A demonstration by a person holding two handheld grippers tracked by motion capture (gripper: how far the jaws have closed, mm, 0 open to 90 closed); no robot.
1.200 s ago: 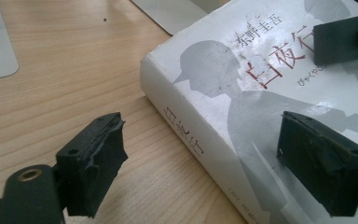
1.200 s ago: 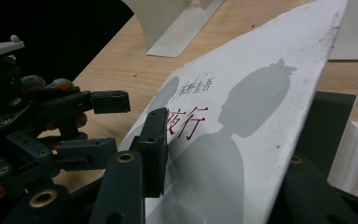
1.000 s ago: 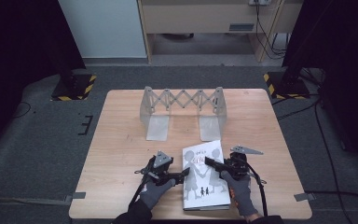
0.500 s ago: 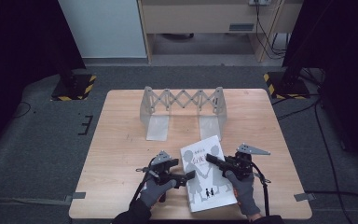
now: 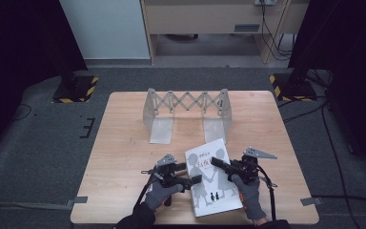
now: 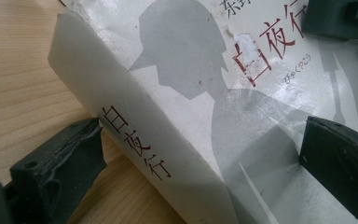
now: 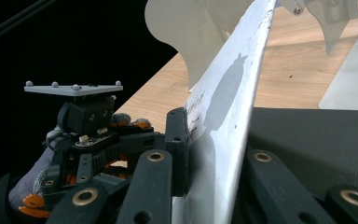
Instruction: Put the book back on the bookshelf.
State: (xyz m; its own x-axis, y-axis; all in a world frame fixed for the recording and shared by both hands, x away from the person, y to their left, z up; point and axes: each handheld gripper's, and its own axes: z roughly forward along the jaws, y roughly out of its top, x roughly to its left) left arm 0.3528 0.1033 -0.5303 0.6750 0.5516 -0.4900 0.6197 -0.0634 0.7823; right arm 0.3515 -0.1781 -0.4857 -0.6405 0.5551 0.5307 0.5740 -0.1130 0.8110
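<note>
A thick white book (image 5: 214, 191) with grey silhouettes and red lettering lies near the front edge of the wooden table (image 5: 124, 143), turned slightly askew. My left gripper (image 5: 195, 180) is at its spine edge. In the left gripper view that gripper (image 6: 200, 144) is open: one jaw sits on the table beside the spine (image 6: 135, 140), the other over the cover. My right gripper (image 5: 217, 163) reaches over the book's right side. Seen from the right gripper view, the gripper (image 7: 214, 154) is shut on the raised front cover (image 7: 228, 116), which stands edge-on between its jaws.
A grey metal accordion rack (image 5: 186, 102) with two flat foot plates stands at the back middle of the table, its plates (image 7: 186, 37) just beyond the book. Bare wood lies left and right of the book. Dark floor surrounds the table.
The book has turned slightly clockwise and shifted to the right. Both grippers have moved with it, and the right one now has the cover raised.
</note>
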